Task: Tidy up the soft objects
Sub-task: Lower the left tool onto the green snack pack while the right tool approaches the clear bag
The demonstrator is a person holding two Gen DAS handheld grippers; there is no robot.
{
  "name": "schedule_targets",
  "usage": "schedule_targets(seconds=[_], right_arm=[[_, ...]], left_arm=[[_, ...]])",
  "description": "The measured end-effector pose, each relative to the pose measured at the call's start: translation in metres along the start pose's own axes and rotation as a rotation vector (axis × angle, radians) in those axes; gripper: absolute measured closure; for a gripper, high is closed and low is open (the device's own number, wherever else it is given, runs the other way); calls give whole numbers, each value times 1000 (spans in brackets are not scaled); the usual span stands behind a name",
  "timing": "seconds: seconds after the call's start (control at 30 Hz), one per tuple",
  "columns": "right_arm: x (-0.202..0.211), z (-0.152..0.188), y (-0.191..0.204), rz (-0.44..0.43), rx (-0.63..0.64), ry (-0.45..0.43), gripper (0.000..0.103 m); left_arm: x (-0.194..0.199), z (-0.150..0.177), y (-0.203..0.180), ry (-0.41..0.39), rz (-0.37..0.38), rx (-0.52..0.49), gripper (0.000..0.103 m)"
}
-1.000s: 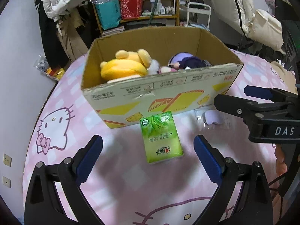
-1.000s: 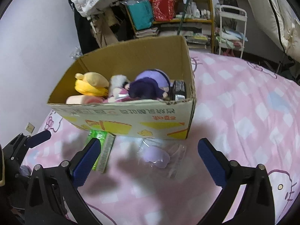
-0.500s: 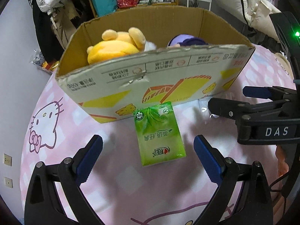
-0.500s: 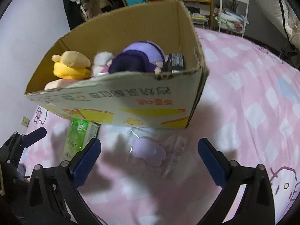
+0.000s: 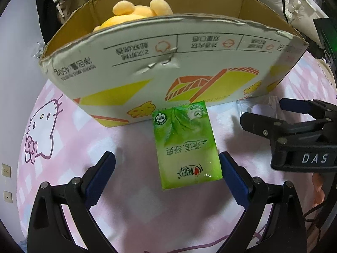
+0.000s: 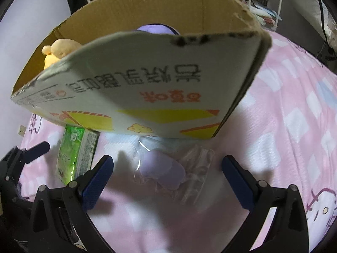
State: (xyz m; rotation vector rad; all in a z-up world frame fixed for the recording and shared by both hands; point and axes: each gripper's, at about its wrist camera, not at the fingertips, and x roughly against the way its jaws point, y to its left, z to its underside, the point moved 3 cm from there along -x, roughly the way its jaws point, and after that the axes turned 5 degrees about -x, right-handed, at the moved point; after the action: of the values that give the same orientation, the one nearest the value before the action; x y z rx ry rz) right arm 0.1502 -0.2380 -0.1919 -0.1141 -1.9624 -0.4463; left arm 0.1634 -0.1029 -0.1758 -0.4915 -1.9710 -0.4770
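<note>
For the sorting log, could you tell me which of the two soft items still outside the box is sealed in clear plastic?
The lilac pad, lying between the right gripper's open fingers. The green tissue pack has printed green wrapping.

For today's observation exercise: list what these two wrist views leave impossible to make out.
- Yellow plush: left view, body hidden behind the cardboard box front wall.
- Purple plush: right view, only its top clears the box rim.
- Purple item in clear bag: right view, blurred, identity unclear.
</note>
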Motion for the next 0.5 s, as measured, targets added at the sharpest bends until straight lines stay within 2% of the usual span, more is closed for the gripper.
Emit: schedule_targets(seconds=[0.2, 0.4, 0.5], right_arm=[[-6, -3, -4, 3, -27, 7, 0], [-13, -1, 7, 83, 28, 6, 0], [-13, -1, 8, 93, 29, 1, 0]], left_arm=[[-3, 4, 1, -9, -11, 21, 8], [0, 9, -6, -8, 5, 30, 24], [1, 11, -7, -9, 24, 26, 35]])
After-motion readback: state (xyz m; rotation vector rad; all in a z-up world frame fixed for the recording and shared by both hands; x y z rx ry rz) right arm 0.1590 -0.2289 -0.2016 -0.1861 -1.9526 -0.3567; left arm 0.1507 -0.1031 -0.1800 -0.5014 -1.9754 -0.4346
